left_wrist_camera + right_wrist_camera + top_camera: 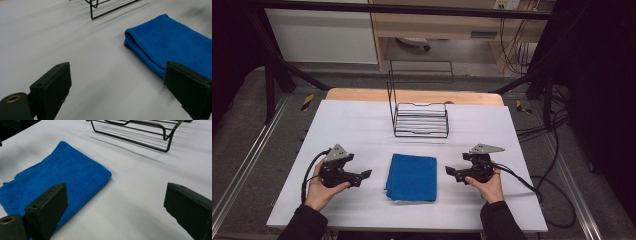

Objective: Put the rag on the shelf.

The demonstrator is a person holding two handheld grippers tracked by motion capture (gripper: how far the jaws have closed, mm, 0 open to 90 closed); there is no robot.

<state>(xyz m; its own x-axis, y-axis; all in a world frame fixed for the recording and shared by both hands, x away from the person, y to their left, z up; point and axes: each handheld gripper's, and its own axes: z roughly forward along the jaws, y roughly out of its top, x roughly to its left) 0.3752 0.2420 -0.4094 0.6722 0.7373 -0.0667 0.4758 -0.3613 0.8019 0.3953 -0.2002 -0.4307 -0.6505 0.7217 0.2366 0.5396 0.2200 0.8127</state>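
A folded blue towel (412, 176) lies flat on the white table cover (357, 130), near the front and in the middle. My left gripper (364, 176) rests on the table just left of the towel, jaws wide open and empty. My right gripper (450, 172) sits just right of the towel, also open and empty. In the left gripper view the towel (172, 45) lies ahead to the right, its folded edge beside the right jaw, and my left gripper (120, 96) is spread. In the right gripper view the towel (62, 180) lies behind the left jaw of my open right gripper (117, 212).
A black wire rack (421, 117) stands behind the towel at the table's back middle, with a tall wire frame on its left side. It shows at the top of both gripper views (100, 10) (150, 135). Cables trail off the table's right edge.
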